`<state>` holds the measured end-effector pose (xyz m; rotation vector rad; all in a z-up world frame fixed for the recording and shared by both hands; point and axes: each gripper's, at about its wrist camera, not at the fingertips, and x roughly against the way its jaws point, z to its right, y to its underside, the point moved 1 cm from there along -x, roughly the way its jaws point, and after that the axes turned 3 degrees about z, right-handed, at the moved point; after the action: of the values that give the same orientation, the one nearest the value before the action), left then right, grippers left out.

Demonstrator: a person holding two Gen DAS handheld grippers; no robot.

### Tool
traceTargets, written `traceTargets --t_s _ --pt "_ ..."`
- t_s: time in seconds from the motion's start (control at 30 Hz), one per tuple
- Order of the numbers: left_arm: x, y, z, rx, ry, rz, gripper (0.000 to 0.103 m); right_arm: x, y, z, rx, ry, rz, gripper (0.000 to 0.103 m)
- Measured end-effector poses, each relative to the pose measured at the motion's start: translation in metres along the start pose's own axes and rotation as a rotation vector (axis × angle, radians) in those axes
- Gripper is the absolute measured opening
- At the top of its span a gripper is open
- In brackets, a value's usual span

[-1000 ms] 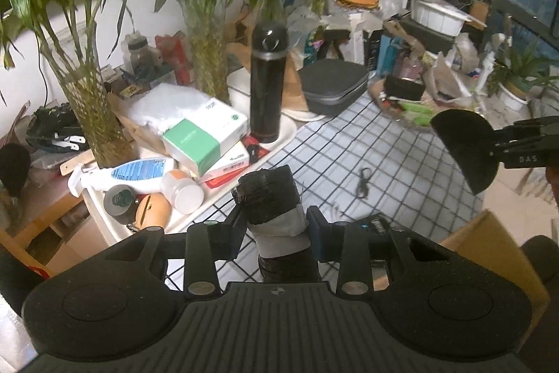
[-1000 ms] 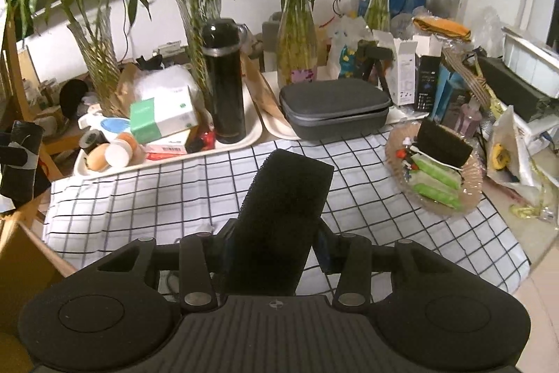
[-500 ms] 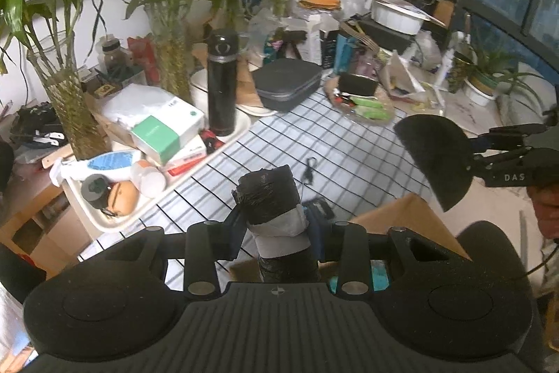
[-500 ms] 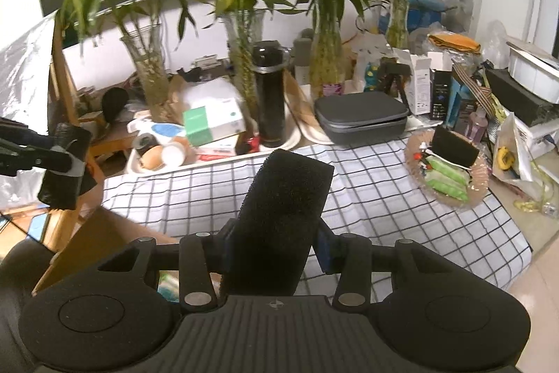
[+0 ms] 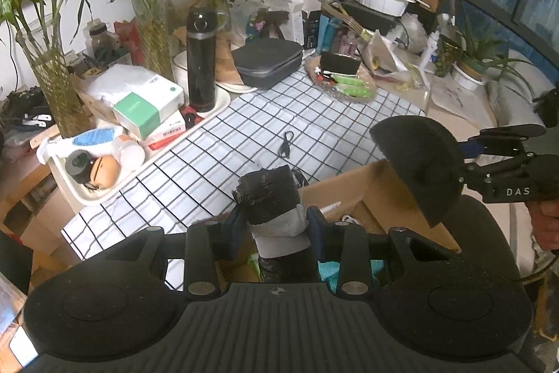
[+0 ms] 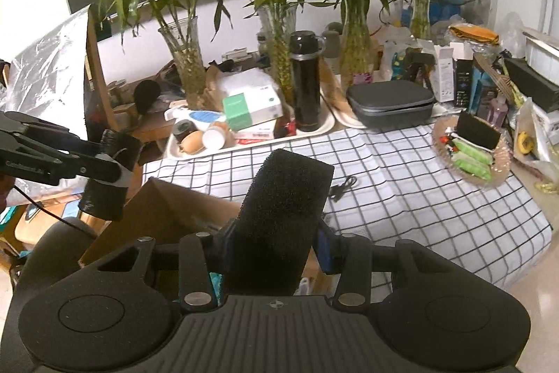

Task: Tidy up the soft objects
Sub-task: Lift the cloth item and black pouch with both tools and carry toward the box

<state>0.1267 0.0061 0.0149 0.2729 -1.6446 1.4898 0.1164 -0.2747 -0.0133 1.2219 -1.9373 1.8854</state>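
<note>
Left gripper (image 5: 276, 226) clamps taped foam roll (image 5: 269, 198) mid-length; right gripper (image 6: 272, 247) pinches foam half-disc (image 6: 283, 215), cardboard box (image 6: 164, 208) at nine o'clock; light, squashy, likely grippy.

Both wrist views look steeply down, close, over a cardboard box (image 5: 353, 194); both share the checkered tablecloth (image 6: 401, 184) and black flask (image 5: 201, 58).

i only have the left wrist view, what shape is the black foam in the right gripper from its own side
Observer: In the right wrist view the black foam piece is a thick slab with a flat top edge, held upright in the right gripper.
Operator: is my roll visible there
Observer: Yes, the taped black roll sits clamped in the left gripper, at the picture's left edge.
Operator: what's under it
Observer: The corner of an open cardboard box lies just right of and below the roll.
</note>
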Motion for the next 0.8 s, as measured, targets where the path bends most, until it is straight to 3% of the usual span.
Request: traceTargets --t_s 0.8 --pt "-0.030 0.038 0.007 0.039 0.005 -0.124 0.036 -0.020 0.035 -0.022 -0.003 -0.064 -0.127 0.048"
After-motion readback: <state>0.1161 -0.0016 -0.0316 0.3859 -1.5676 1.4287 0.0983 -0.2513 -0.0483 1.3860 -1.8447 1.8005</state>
